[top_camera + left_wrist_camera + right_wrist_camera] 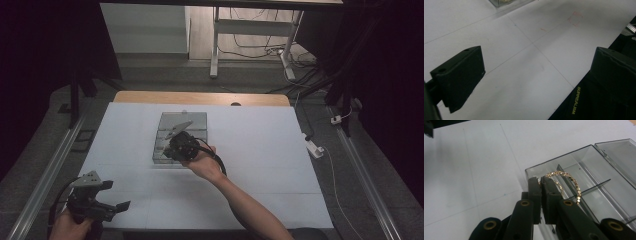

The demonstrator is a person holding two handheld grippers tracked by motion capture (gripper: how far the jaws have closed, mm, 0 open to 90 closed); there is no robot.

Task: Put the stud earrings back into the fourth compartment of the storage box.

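Note:
A clear plastic box (pixel 183 121) with dividers and an open lid sits mid-table. In the right gripper view the same box (pixel 599 170) shows its compartments. My right gripper (pixel 540 181) is shut on a gold beaded bracelet (pixel 570 178), which arcs out from between the jaws above the box's near compartment. From above, the right gripper (pixel 172 147) hovers over the box's front part. My left gripper (pixel 122 205) rests low at the table's near left corner, held in a hand. Its black fingers (pixel 461 75) stand wide apart with nothing between them over the white table (pixel 524 50).
The white table top (pixel 260 145) has faint seam lines. A small red square mark (pixel 574 18) is drawn on it. A corner of the box (pixel 501 2) peeks in at the top of the left gripper view. Dark cloth with yellow lettering (pixel 574 103) borders the near edge.

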